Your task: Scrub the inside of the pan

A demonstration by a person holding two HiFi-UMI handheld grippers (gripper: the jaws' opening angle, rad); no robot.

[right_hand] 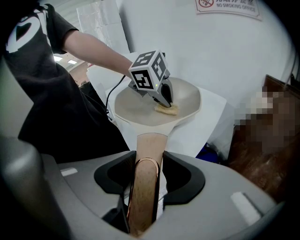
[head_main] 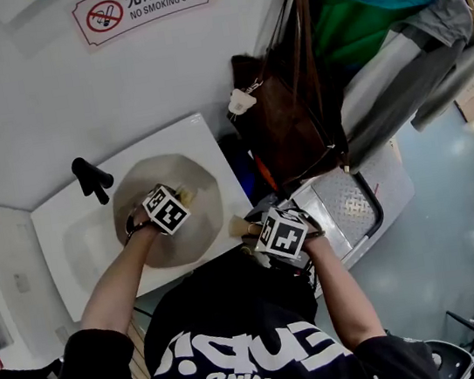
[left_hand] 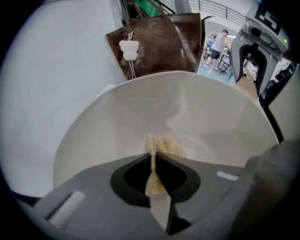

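A cream pan (head_main: 195, 201) rests over a white sink (head_main: 66, 227); its inside fills the left gripper view as a pale bowl (left_hand: 140, 117). My left gripper (head_main: 177, 204) is shut on a yellowish loofah scrubber (left_hand: 161, 145), which is pressed against the pan's inner floor. The right gripper view shows that scrubber (right_hand: 167, 109) under the left gripper (right_hand: 165, 100) inside the pan (right_hand: 136, 110). My right gripper (right_hand: 145, 185) is shut on the pan's wooden handle (right_hand: 146, 159), at the sink's front right edge (head_main: 256, 225).
A black faucet (head_main: 92, 177) stands at the sink's back left. A brown bag (head_main: 282, 107) with a white charm (left_hand: 129, 50) hangs on the wall right of the sink. A metal step stool (head_main: 354, 202) stands to the right. People are far off (left_hand: 218, 44).
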